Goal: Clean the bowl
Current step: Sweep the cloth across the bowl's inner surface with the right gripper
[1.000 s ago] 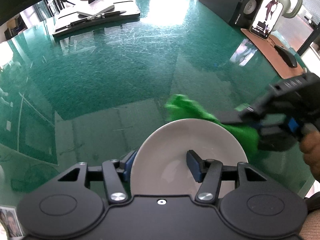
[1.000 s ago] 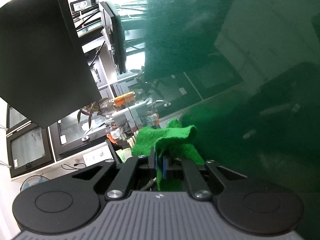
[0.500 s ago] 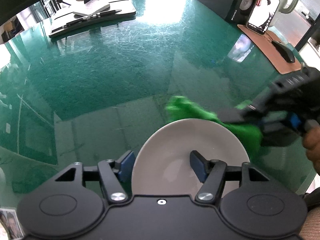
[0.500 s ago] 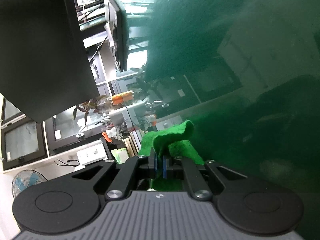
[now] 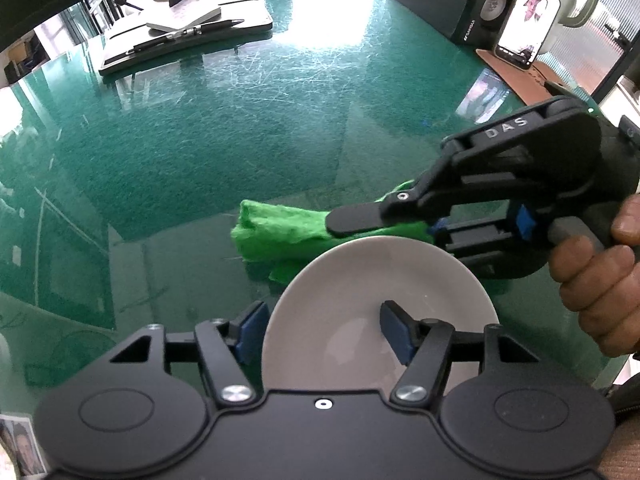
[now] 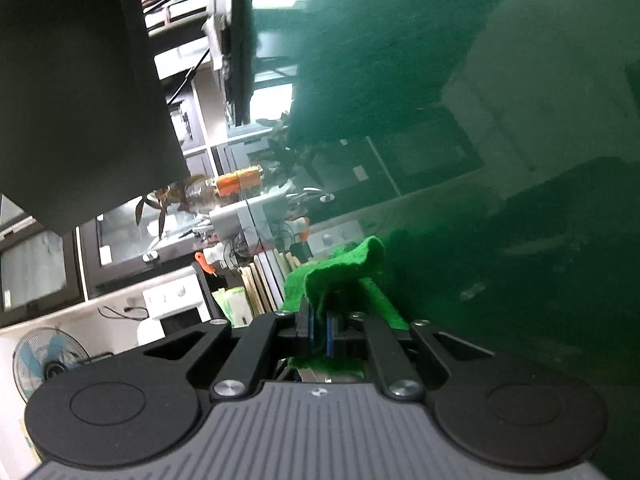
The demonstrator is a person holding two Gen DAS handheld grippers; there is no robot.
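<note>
A white bowl (image 5: pixel 360 280) sits on the green glass table (image 5: pixel 200 140), close under my left gripper (image 5: pixel 323 314). Its jaws are opening and straddle the bowl's near-left rim, one blue pad outside and one inside, neither pressing on it. My right gripper (image 5: pixel 340 222) reaches in from the right, held by a person's hand (image 5: pixel 592 280), and lies just beyond the bowl's far rim. It is shut on a bright green cloth (image 5: pixel 280 228) that bunches out to the left on the table. In the right wrist view the right gripper (image 6: pixel 320 320) pinches the cloth (image 6: pixel 340 268) between its pads.
At the back left lies a dark tray (image 5: pixel 184 36) with a notebook and pen. At the back right stand a black speaker (image 5: pixel 472 0) and a phone (image 5: pixel 524 20), with a brown mat (image 5: pixel 520 76) below them. The table's edge runs close on the right.
My right gripper has carried the green cloth leftward along the bowl's far rim and stands larger in view. The left gripper's jaws have spread wider over the bowl's rim.
</note>
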